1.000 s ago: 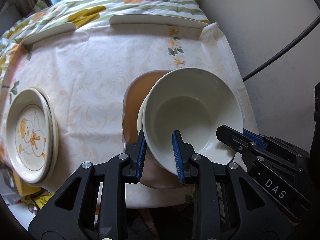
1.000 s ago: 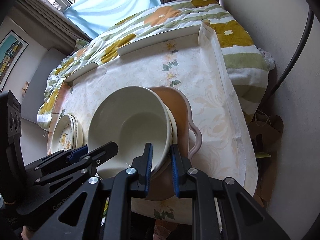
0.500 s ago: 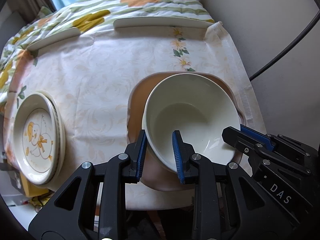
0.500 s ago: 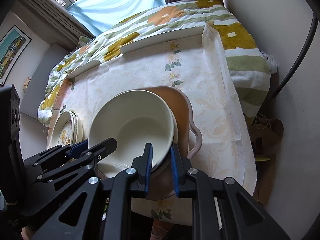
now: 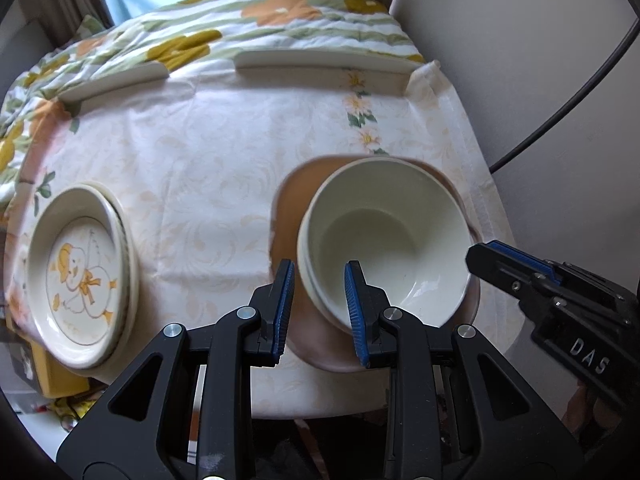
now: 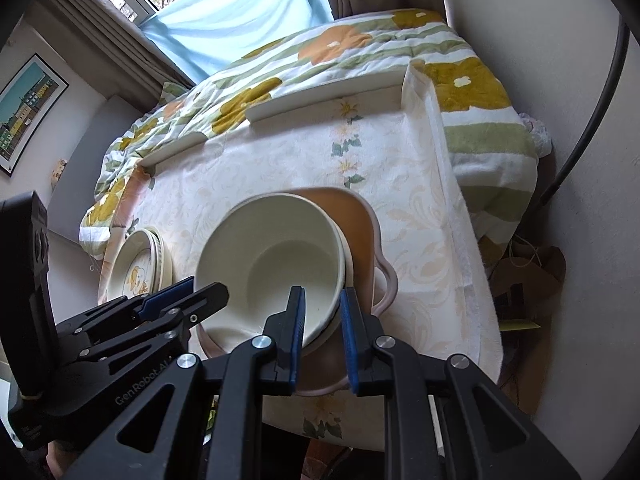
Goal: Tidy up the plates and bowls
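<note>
A: So, where do the bowls sit relative to the two claws?

B: The cream bowls (image 5: 384, 236), nested one inside another, rest in the brown handled dish (image 6: 360, 240) on the right side of the surface (image 5: 208, 168). Both claws reach them from the near edge. The left claw (image 5: 320, 304) straddles the near-left rim, one blue pad inside the top bowl and one outside. The right claw (image 6: 322, 328) does the same at the near-right rim.

A: Are they gripping?

B: The right claw looks clamped on the rim, its pads drawn close with the bowl wall between them. The left claw's pads are narrow too and bracket the rim; I judge it pinches the stacked rims, though contact on the outer pad is hard to confirm.

A: And the pose?

B: Both point steeply down and forward, side by side, angled toward each other across the bowl.

A: What does the next move turn on?

B: Probably whether the stack is seated level in the dish. The plates (image 5: 76, 268), with a duck picture, lie well apart at the far left.
</note>
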Available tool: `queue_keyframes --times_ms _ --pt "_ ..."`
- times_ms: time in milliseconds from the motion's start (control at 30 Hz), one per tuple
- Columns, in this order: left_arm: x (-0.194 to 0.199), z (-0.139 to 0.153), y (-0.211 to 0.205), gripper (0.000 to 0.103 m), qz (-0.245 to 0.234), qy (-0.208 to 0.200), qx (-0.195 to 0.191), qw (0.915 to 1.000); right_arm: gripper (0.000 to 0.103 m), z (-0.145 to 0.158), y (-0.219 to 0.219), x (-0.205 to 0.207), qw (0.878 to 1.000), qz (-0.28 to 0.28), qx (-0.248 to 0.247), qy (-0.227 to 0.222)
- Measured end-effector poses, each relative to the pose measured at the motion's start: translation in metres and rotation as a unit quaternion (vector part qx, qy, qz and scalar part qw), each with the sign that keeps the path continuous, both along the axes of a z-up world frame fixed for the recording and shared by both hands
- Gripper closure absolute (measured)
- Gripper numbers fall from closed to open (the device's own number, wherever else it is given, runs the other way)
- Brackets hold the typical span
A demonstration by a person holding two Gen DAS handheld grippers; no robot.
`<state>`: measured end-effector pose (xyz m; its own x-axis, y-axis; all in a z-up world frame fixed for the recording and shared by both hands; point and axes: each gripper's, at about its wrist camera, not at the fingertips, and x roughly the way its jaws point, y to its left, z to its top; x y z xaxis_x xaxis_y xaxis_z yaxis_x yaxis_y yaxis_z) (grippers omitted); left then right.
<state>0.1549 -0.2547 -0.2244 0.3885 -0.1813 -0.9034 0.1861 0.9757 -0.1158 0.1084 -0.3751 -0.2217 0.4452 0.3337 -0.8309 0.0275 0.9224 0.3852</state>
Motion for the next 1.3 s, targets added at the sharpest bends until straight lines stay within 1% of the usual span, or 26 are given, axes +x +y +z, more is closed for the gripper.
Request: queue_keyframes --times_ms 167,200,233,267,300,333,400,433,467,500,633,800,867,933,1033,1100,1167,1200,1267,1300 --pt "-0.009 0.04 0.016 0.079 -0.009 -0.061 -0.002 0.9981 0.087 0.031 -0.003 -0.016 0.999 -0.007 -0.006 -0.038" --pt "-0.013 0.049 0.02 0.069 -0.015 -0.08 -0.002 0.9967 0.087 0.036 -0.002 -0.02 0.999 -0.004 -0.008 -0.046" --pt "-0.018 0.058 0.023 0.037 -0.019 -0.098 0.0 0.995 0.087 0.043 0.0 -0.025 0.998 0.001 -0.014 -0.054" --pt "-0.021 0.063 0.027 0.017 -0.021 -0.109 0.002 0.9938 0.087 0.048 0.002 -0.028 0.998 0.005 -0.021 -0.06" --pt "-0.024 0.069 0.031 0.001 -0.021 -0.125 0.005 0.992 0.087 0.052 0.005 -0.032 0.997 0.008 -0.031 -0.066" --pt "-0.028 0.073 0.035 0.0 -0.021 -0.138 0.003 0.9901 0.085 0.055 0.007 -0.036 0.997 0.009 -0.043 -0.071" --pt "-0.028 0.073 0.04 0.001 -0.033 -0.128 0.002 0.9913 0.053 0.058 0.011 -0.042 0.995 0.006 -0.062 -0.075" --pt "-0.028 0.071 0.041 0.001 -0.037 -0.117 0.004 0.9924 0.015 0.058 0.013 -0.044 0.995 0.002 -0.071 -0.076" --pt "-0.028 0.068 0.044 0.001 -0.041 -0.107 0.006 0.9933 0.0 0.059 0.014 -0.046 0.994 -0.003 -0.079 -0.078" --pt "-0.029 0.065 0.047 0.001 -0.048 -0.1 0.008 0.9939 0.0 0.059 0.016 -0.049 0.993 -0.006 -0.087 -0.079" --pt "-0.034 0.055 0.059 0.001 -0.064 -0.081 0.011 0.9946 0.0 0.057 0.017 -0.05 0.992 -0.012 -0.118 -0.05" --pt "-0.032 0.038 0.063 0.001 -0.086 -0.049 0.006 0.995 0.0 0.05 0.014 -0.057 0.989 -0.037 -0.136 -0.03" --pt "-0.028 0.027 0.059 0.001 -0.091 -0.033 0.009 0.9953 0.0 0.041 0.011 -0.054 0.989 -0.04 -0.14 -0.009" --pt "-0.025 0.016 0.055 0.001 -0.097 -0.015 0.008 0.9952 0.0 0.03 0.006 -0.051 0.99 -0.041 -0.132 0.013" --pt "-0.017 0.0 0.048 0.001 -0.103 0.005 0.01 0.9946 0.002 0.014 0.002 -0.043 0.99 -0.033 -0.134 0.034" --pt "-0.01 -0.012 0.042 0.001 -0.107 0.021 0.023 0.9937 0.01 0.004 0.001 -0.036 0.991 -0.022 -0.128 0.042" --pt "-0.003 -0.02 0.038 0.003 -0.109 0.034 0.032 0.9929 0.025 -0.01 0.001 -0.027 0.99 -0.003 -0.126 0.062" --pt "-0.001 -0.023 0.036 0.006 -0.111 0.04 0.033 0.9924 0.028 -0.015 0.0 -0.023 0.99 0.005 -0.126 0.069" --pt "0.003 -0.032 0.031 0.015 -0.117 0.053 0.045 0.9907 0.034 -0.024 0.0 -0.017 0.99 0.018 -0.115 0.08" --pt "0.005 -0.036 0.029 0.023 -0.121 0.06 0.048 0.9897 0.036 -0.028 0.001 -0.014 0.99 0.026 -0.111 0.086"
